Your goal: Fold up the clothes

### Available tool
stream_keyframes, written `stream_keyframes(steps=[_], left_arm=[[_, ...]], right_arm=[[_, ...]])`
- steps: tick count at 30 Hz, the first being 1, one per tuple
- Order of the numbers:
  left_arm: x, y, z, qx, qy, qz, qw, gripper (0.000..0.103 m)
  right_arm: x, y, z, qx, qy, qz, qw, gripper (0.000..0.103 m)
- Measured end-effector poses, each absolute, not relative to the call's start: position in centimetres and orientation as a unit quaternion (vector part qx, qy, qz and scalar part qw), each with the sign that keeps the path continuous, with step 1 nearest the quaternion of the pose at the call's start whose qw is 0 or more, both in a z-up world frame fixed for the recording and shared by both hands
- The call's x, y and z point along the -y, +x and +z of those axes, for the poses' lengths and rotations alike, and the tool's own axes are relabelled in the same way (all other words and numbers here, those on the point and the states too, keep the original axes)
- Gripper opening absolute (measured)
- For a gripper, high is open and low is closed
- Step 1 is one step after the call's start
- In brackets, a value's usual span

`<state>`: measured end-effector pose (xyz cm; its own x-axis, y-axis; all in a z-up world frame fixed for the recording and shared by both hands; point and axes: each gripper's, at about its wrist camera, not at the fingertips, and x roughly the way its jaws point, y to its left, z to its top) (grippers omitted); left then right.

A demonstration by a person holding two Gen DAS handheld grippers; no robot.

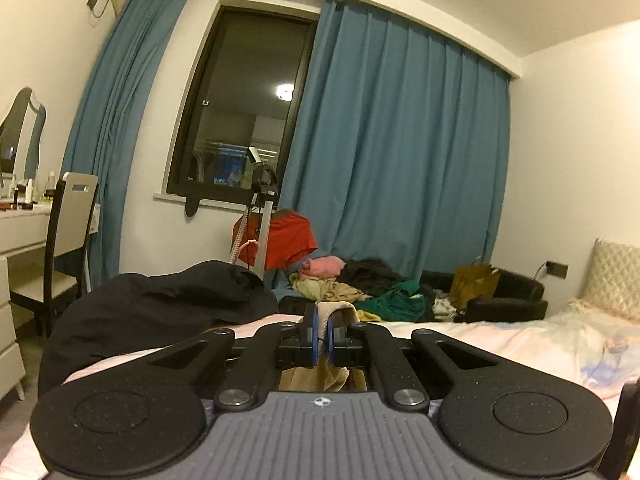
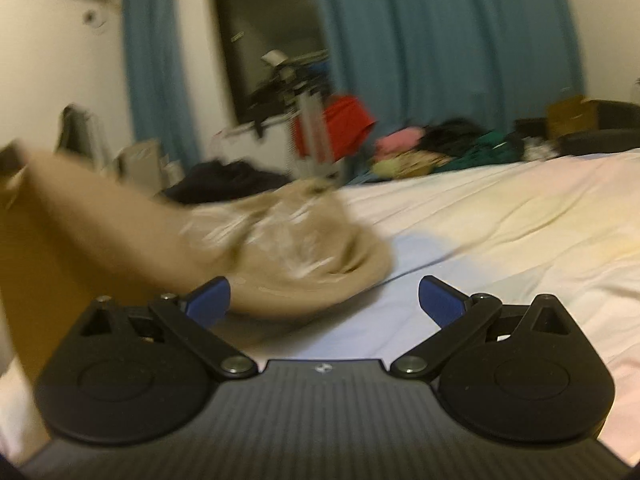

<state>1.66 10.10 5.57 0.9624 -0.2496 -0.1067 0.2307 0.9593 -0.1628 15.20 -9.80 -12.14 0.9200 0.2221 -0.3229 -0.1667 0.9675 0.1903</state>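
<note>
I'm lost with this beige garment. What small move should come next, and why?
Probably bring the right tongs, open and empty, to the beige garment lying bunched on the bed and pinch a free edge. The left tongs already clamp one end, so a second grip could spread it flat.
</note>
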Motion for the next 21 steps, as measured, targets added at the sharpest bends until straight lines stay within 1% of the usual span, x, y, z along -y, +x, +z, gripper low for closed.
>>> stream_keyframes(steps=[3, 6, 11, 16, 18, 21], left_arm=[[-11.6, 1.7, 5.3, -0.054, -0.097, -0.125, 0.986, 0.004], [-13.8, 1.8, 4.8, -0.047, -0.115, -0.117, 0.985, 0.004], [-17.1, 2.8, 3.2, -0.049, -0.172, -0.094, 0.979, 0.004], [-18.4, 4.0, 2.3, -0.043, -0.184, -0.072, 0.979, 0.004], [-19.1, 4.8, 2.1, -0.042, -0.194, -0.066, 0.978, 0.004], [-20.3, 5.5, 1.9, -0.047, -0.218, -0.055, 0.973, 0.004]], right_arm=[[6.6, 16.2, -13.2, -0.197, 0.020, 0.116, 0.973, 0.102], [4.8, 19.1, -14.2, -0.210, 0.006, 0.104, 0.972, 0.102], [4.6, 24.4, -16.3, -0.243, 0.046, 0.067, 0.967, 0.102], [6.6, 27.3, -18.4, -0.270, 0.071, 0.007, 0.960, 0.102], [7.5, 26.8, -18.4, -0.259, 0.075, -0.026, 0.963, 0.102], [8.9, 24.8, -17.5, -0.195, 0.087, -0.081, 0.974, 0.102]])
